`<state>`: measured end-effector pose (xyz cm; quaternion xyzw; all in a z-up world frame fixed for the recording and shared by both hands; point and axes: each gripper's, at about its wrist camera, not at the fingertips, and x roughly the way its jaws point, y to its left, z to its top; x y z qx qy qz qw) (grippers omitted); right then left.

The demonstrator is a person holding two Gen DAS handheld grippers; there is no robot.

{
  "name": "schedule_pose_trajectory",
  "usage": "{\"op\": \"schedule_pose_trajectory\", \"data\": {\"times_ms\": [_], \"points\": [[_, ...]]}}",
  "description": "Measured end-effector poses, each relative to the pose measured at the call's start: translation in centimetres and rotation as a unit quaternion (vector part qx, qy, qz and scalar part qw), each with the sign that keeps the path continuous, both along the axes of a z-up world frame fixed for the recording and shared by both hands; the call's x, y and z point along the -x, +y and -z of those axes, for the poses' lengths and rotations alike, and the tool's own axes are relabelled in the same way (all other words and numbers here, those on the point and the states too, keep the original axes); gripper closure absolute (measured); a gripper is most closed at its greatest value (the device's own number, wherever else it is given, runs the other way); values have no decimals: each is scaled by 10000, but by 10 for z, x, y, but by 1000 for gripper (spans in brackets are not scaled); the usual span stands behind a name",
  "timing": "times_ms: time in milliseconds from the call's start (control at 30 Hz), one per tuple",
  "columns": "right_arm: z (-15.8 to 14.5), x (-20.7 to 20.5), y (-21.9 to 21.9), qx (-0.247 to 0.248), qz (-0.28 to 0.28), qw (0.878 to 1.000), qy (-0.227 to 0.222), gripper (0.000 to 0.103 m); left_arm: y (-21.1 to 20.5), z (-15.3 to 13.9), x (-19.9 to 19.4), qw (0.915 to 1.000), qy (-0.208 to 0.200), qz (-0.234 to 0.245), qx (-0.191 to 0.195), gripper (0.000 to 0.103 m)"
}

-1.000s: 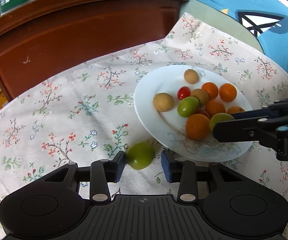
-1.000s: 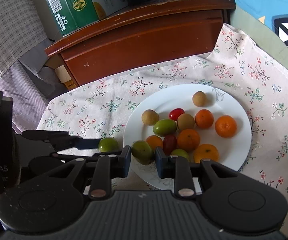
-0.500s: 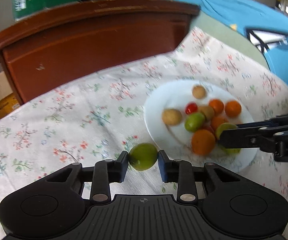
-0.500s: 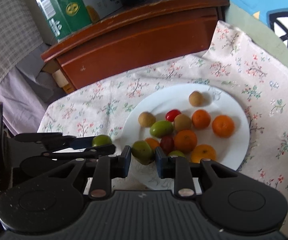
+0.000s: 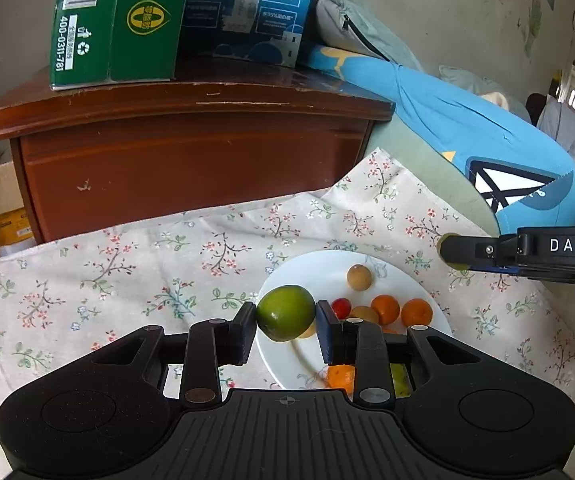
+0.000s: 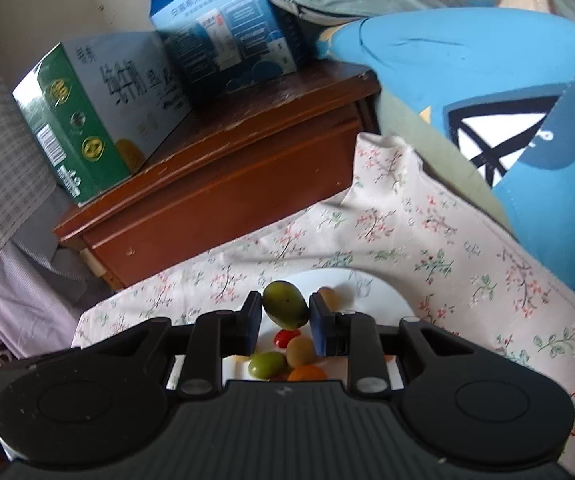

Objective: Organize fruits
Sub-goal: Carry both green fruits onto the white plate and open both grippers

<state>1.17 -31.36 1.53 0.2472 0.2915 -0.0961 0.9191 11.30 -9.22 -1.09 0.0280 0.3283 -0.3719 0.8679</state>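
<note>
Your left gripper [image 5: 286, 322] clamped round green fruit [image 5: 285, 312], lifted above near-left rim of white plate [image 5: 319, 268]. Your right gripper [image 6: 285, 316] clamped oval olive-green fruit [image 6: 286, 305] above plate's far part. Both looked light, firm, smooth-skinned, likely slippery; you gripped across widest middle. Glossy skins; oval one speckled.
</note>
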Motion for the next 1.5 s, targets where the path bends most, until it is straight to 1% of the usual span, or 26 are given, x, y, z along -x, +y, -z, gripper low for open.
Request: {"op": "schedule_pose_trajectory", "data": {"times_ms": [233, 367, 500, 667, 867, 933, 1067, 1100, 1133, 1167, 1200, 1233, 1267, 1333, 1400, 1500], "points": [[5, -6, -10, -68, 243, 9997, 3, 77, -9, 9, -2, 9999, 135, -51, -7, 74], [18, -10, -22, -333, 522, 9980, 108, 77, -13, 16, -3, 9996, 259, -48, -40, 74], [30, -14, -27, -507, 652, 9963, 241, 77, -18, 23, -5, 9993, 348, -55, -91, 74], [39, -21, -28, -464, 698, 9959, 351, 77, -21, 28, -6, 9990, 417, -78, -121, 74], [49, -27, -27, -419, 725, 9952, 502, 77, -27, 34, -6, 9984, 490, -61, -287, 73], [52, -29, -27, -390, 757, 9948, 556, 76, -30, 35, -5, 9983, 468, -48, -348, 73], [55, -30, -26, -358, 805, 9944, 590, 74, -32, 32, -3, 9986, 396, -3, -346, 71], [54, -31, -26, -346, 795, 9946, 579, 73, -32, 31, -2, 9986, 371, -13, -369, 64], [53, -31, -25, -318, 778, 9948, 571, 72, -32, 29, -1, 9987, 331, -38, -384, 53], [51, -30, -24, -281, 773, 9951, 555, 72, -32, 28, 0, 9988, 272, -84, -394, 47], [49, -30, -22, -243, 770, 9953, 536, 70, -32, 26, 1, 9989, 211, -136, -403, 37], [47, -30, -21, -206, 762, 9955, 519, 67, -31, 23, 2, 9989, 158, -173, -396, 32], [45, -30, -19, -171, 756, 9957, 508, 65, -31, 21, 3, 9990, 122, -197, -381, 31], [40, -29, -15, -88, 732, 9961, 484, 54, -29, 18, 3, 9991, 117, -222, -347, 27], [34, -27, -11, -1, 683, 9965, 479, 51, -28, 15, 3, 9989, 141, -264, -363, 21], [26, -26, -5, 108, 652, 9961, 580, 41, -27, 12, 6, 9985, 133, -284, -446, 20]]}}
